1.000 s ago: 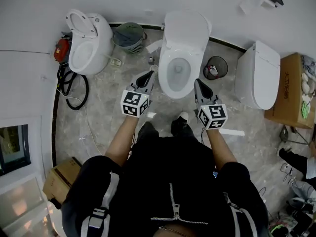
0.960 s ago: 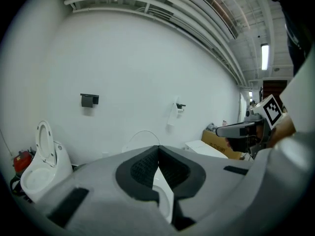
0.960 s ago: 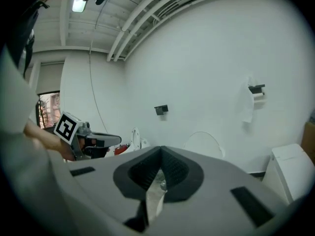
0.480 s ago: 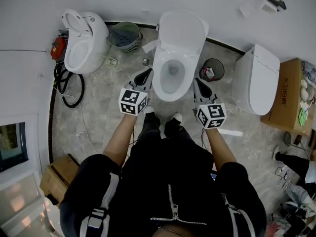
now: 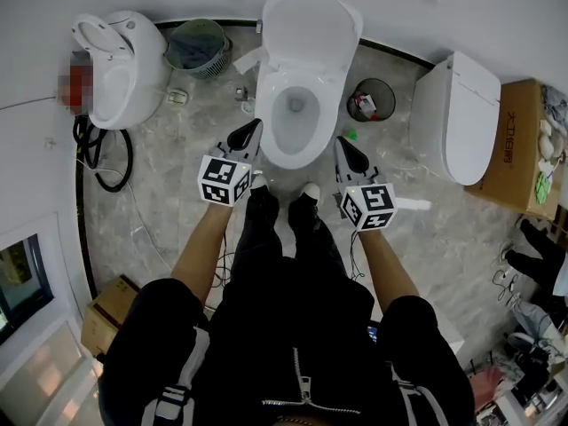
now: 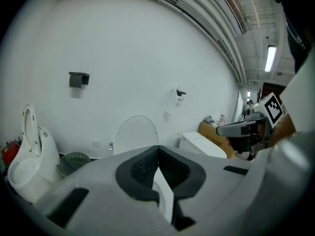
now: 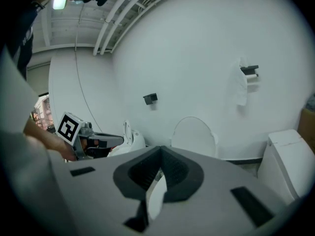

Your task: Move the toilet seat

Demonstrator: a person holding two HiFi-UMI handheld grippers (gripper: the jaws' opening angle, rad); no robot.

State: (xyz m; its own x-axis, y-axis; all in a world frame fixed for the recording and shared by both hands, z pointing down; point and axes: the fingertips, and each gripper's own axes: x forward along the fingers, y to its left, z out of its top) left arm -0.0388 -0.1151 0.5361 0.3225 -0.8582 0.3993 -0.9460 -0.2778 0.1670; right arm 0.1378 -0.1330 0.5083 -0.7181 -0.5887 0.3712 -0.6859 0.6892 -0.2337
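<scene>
The middle toilet (image 5: 293, 118) has its bowl uncovered, and its white lid (image 5: 306, 34) stands upright against the wall. I cannot tell whether the seat ring is raised with the lid. My left gripper (image 5: 253, 124) is shut and empty beside the bowl's front left. My right gripper (image 5: 340, 142) is shut and empty by the bowl's front right. Neither touches the toilet. The left gripper view shows its closed jaws below the lid (image 6: 135, 132), with the right gripper (image 6: 246, 128) off to the right. The right gripper view shows the lid (image 7: 194, 134) ahead.
A second toilet (image 5: 120, 69) with its lid up stands at left beside a green basket (image 5: 191, 43). A black bin (image 5: 371, 100), a closed toilet (image 5: 453, 127) and a cardboard box (image 5: 524, 149) are at right. Black hose (image 5: 102, 153) lies on the floor. The person's feet (image 5: 284, 193) stand before the bowl.
The person has stepped closer to the middle toilet. Both grippers have sunk and moved forward along the bowl's two sides. Both jaws have stayed shut.
</scene>
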